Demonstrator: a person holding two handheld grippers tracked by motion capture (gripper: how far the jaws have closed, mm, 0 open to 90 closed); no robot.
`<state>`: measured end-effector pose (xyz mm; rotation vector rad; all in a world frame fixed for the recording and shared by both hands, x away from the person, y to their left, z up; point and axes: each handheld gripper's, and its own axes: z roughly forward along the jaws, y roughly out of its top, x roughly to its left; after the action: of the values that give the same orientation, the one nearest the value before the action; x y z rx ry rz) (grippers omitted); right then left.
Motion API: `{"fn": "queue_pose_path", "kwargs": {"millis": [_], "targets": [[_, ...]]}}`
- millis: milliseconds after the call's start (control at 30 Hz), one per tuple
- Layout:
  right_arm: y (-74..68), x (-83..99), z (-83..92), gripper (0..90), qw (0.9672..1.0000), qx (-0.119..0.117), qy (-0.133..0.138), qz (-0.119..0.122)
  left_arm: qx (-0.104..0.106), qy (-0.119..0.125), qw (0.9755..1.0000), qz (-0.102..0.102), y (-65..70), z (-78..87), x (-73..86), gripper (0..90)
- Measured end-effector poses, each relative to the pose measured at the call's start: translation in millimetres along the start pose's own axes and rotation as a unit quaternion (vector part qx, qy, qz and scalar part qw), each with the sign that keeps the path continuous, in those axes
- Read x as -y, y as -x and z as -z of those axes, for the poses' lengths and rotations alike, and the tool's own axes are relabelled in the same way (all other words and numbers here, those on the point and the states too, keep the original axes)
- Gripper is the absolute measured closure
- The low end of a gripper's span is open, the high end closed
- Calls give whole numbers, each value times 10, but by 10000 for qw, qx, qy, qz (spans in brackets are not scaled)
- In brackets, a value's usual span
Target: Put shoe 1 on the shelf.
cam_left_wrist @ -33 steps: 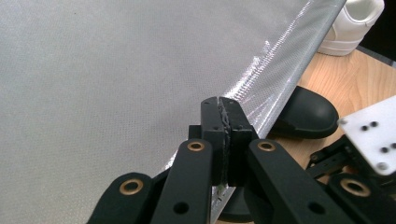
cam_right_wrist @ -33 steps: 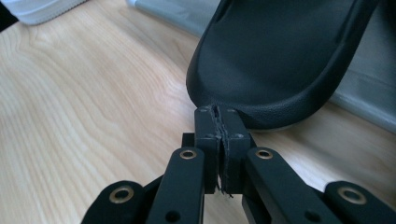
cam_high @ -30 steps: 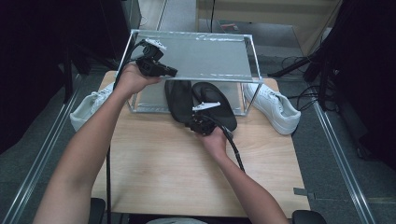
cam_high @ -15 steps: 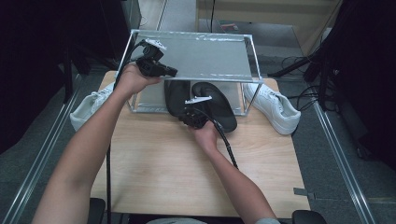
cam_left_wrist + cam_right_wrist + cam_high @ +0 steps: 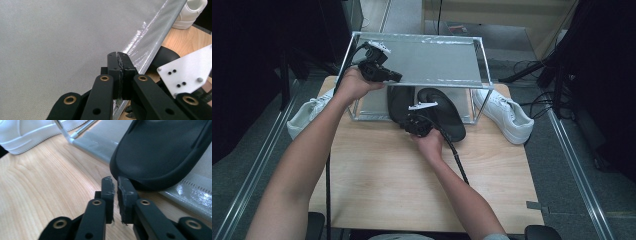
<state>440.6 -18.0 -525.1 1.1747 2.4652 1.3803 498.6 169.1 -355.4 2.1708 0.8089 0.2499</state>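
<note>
With the left gripper (image 5: 396,77) clamped on the shoe rack's (image 5: 432,60) front edge, the right gripper (image 5: 115,180), jaws just parting and empty, should open wider before taking the black slipper's (image 5: 162,152) heel.

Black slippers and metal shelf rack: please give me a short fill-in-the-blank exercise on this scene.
1. The left claw is shut on the top ___ of the metal-framed shelf rack.
2. The two black rubber slippers lie on the rack's ___ shelf.
3. A white sneaker stands on each ___ of the rack.

Missing words: shelf; bottom; side
</note>
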Motion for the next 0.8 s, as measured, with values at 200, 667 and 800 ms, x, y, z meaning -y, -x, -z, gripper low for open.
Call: {"fn": "queue_pose_path", "kwargs": {"millis": [200, 667, 800], "targets": [[-33, 18, 124, 728, 9999, -61, -5, 149, 5, -10, 10000, 13, -1, 1, -2, 897], [112, 176, 489, 574, 9994, -259, 26, 212, -22, -35, 10000, 44, -2, 1, -4, 895], [137, 211, 609, 576, 9988, -453, 36, 176, -32, -35, 10000, 48, 2, 1, -4, 895]]}}
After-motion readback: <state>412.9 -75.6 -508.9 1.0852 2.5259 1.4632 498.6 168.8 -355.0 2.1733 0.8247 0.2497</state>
